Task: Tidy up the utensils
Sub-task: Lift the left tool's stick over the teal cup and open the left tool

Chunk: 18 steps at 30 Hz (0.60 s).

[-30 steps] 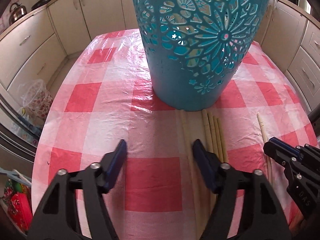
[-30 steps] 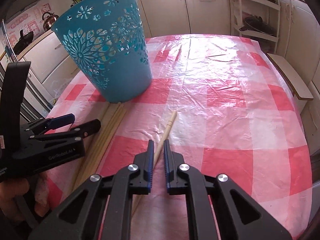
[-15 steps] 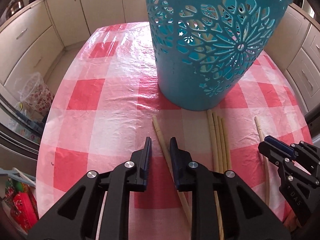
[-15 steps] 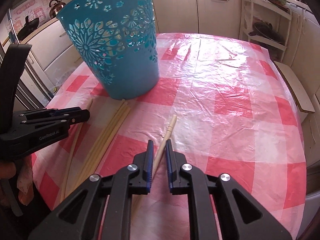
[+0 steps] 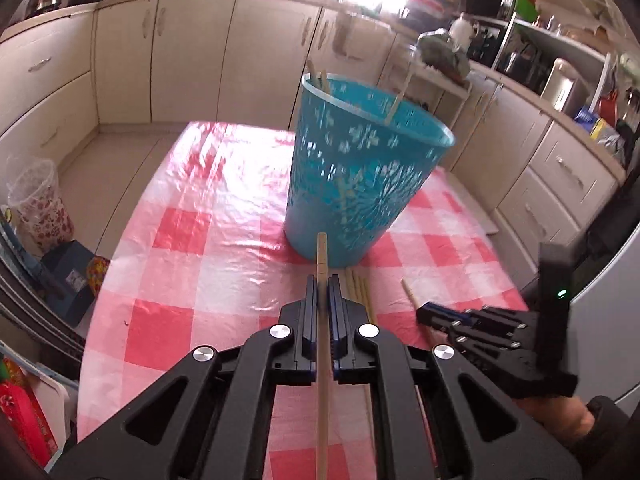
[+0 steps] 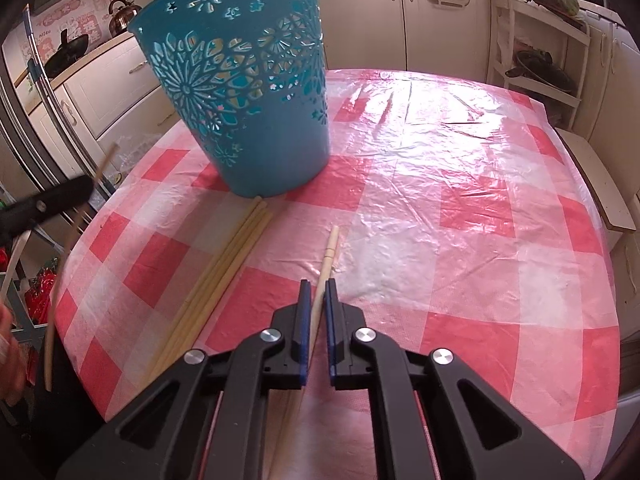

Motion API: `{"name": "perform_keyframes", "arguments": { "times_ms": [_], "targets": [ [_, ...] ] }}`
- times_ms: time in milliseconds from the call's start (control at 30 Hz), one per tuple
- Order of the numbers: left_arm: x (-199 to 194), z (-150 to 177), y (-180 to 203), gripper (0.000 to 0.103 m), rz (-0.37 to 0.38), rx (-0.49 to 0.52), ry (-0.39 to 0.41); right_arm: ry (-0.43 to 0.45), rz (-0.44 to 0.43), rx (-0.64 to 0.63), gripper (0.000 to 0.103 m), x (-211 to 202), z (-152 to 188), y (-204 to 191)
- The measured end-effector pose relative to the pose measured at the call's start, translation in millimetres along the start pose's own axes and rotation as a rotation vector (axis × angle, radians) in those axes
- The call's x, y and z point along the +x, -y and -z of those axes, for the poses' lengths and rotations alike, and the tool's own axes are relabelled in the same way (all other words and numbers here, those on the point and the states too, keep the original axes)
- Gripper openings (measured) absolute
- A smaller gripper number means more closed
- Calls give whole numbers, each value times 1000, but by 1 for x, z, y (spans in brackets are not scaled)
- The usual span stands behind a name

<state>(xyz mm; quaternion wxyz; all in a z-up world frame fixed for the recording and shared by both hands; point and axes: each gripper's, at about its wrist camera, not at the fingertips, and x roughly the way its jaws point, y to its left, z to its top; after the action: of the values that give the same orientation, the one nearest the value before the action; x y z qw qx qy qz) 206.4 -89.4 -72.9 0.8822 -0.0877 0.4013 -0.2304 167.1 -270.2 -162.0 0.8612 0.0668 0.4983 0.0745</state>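
Observation:
A teal cut-out basket stands on the red-checked table, with a few wooden sticks poking above its rim. My left gripper is shut on a long wooden chopstick, lifted off the table and pointing at the basket. In the right wrist view that gripper shows blurred at the left edge with its chopstick hanging down. My right gripper is shut on another chopstick that lies on the cloth. A bundle of several chopsticks lies in front of the basket.
The tablecloth has a shiny plastic cover. Cream kitchen cabinets ring the table. A clear bin with a floral bag stands on the floor at left. A white rack with pans stands behind the table's right side.
My left gripper closed on a chopstick, then lifted it off the table and tilted up toward the basket rim. The right gripper stayed on its chopstick.

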Motion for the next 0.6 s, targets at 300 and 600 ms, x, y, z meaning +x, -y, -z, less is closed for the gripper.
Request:
{"name": "perform_keyframes", "arguments": {
  "times_ms": [300,600],
  "targets": [
    [-56,-76,15,5,112,-20,268,3,8,-8,7,-1,2,-3],
    [-52,-156,47,5,125,-11,496,2,-30,26,7,-1,1,7]
  ]
}}
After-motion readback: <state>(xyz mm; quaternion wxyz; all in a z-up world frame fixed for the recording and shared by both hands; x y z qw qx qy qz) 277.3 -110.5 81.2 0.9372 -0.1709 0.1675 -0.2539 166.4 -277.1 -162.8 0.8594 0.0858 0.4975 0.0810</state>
